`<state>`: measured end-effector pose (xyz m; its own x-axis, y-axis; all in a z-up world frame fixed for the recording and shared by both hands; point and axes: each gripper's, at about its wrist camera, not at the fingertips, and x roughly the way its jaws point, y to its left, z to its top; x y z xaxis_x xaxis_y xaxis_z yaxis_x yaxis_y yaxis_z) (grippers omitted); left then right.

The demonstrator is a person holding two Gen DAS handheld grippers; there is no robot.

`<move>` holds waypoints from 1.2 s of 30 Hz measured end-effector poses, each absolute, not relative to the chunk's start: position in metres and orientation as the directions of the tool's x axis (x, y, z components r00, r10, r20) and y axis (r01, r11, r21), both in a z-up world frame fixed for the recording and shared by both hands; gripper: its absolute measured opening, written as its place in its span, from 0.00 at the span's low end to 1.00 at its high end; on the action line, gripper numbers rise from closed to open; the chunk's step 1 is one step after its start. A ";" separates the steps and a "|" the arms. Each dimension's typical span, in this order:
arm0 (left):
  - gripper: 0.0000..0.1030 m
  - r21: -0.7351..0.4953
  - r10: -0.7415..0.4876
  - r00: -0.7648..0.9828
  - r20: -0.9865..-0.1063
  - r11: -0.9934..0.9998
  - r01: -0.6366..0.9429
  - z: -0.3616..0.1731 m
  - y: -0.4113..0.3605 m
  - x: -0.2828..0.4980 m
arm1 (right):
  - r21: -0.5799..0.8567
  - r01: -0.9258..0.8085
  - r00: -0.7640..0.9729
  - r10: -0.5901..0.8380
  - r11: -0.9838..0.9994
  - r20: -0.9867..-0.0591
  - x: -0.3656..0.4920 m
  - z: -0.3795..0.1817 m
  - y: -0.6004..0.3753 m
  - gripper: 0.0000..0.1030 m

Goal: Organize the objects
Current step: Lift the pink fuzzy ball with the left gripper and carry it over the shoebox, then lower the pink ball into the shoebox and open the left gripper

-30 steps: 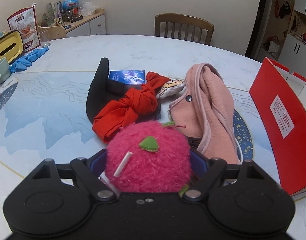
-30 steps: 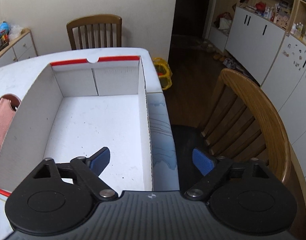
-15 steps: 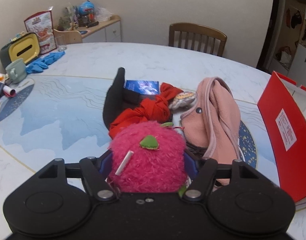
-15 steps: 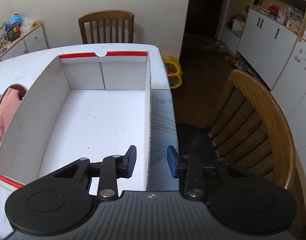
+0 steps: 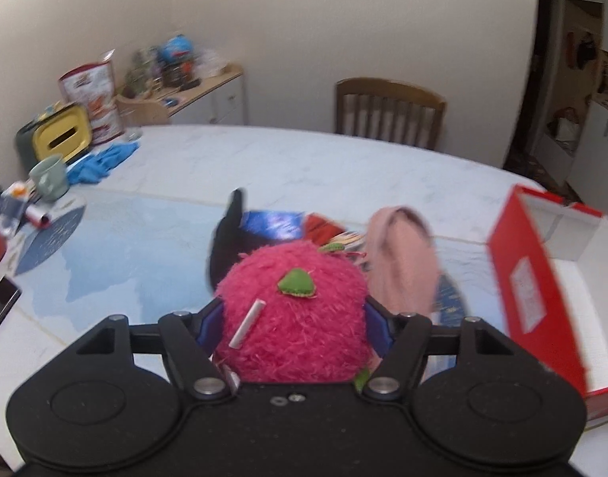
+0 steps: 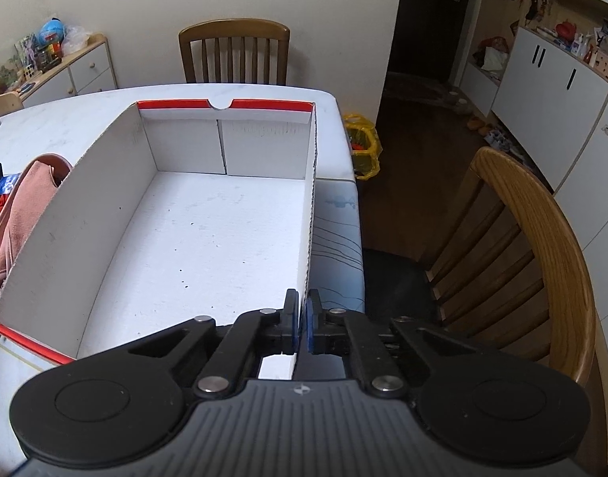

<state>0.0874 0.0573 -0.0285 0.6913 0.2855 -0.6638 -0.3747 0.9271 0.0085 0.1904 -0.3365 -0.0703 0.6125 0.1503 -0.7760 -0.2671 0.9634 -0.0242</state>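
Observation:
My left gripper (image 5: 294, 324) is shut on a fuzzy pink plush ball (image 5: 294, 314) with green leaf patches, held above the table. Behind it lies a pile: a black cloth (image 5: 226, 230), a blue booklet (image 5: 272, 224), a red cloth (image 5: 320, 224) and a pink garment (image 5: 405, 258). A red box with a white inside (image 5: 534, 290) stands to the right. In the right wrist view my right gripper (image 6: 302, 324) is shut on the near right wall of that box (image 6: 310, 218). The box holds nothing. The pink garment (image 6: 18, 214) lies left of it.
A green mug (image 5: 49, 177), a yellow-lidded container (image 5: 59, 137), blue gloves (image 5: 103, 157) and a snack bag (image 5: 93, 99) stand at the table's far left. A wooden chair (image 6: 518, 250) stands at the right edge, another chair (image 6: 234, 51) at the far side. A sideboard (image 6: 69, 71) holds clutter.
My left gripper has risen and pulled back with the pink ball, showing more of the box. My right gripper has closed from wide open onto the box's right wall.

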 end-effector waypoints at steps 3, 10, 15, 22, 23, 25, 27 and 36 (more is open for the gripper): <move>0.66 -0.001 0.241 0.724 -0.646 0.948 -0.317 -0.015 0.036 0.097 | -0.004 -0.264 0.609 0.163 0.965 -0.776 0.191 -0.069 -0.339 0.03; 0.66 -0.037 0.111 0.768 -0.630 0.984 -0.173 0.000 -0.016 0.125 | 0.017 -0.266 0.600 0.179 0.964 -0.780 0.192 -0.067 -0.340 0.03; 0.66 -0.047 0.017 0.771 -0.637 0.997 -0.060 0.000 -0.056 0.150 | 0.031 -0.275 0.595 0.195 0.961 -0.780 0.191 -0.067 -0.342 0.03; 0.66 -0.038 -0.059 0.743 -0.667 0.998 0.044 -0.019 -0.103 0.195 | 0.049 -0.278 0.587 0.211 0.959 -0.781 0.192 -0.066 -0.344 0.03; 0.66 -0.033 -0.065 0.742 -0.667 0.998 0.058 -0.020 -0.110 0.201 | 0.049 -0.280 0.587 0.211 0.959 -0.782 0.192 -0.066 -0.344 0.03; 0.66 -0.020 -0.076 0.734 -0.675 0.996 0.085 -0.023 -0.123 0.213 | 0.046 -0.285 0.587 0.212 0.957 -0.781 0.192 -0.066 -0.344 0.03; 0.66 -0.008 -0.085 0.725 -0.683 0.994 0.109 -0.026 -0.136 0.225 | 0.046 -0.289 0.586 0.215 0.956 -0.781 0.192 -0.066 -0.345 0.03; 0.66 0.018 -0.122 0.653 -0.747 0.979 0.204 -0.056 -0.184 0.276 | 0.047 -0.301 0.580 0.222 0.953 -0.784 0.195 -0.067 -0.346 0.04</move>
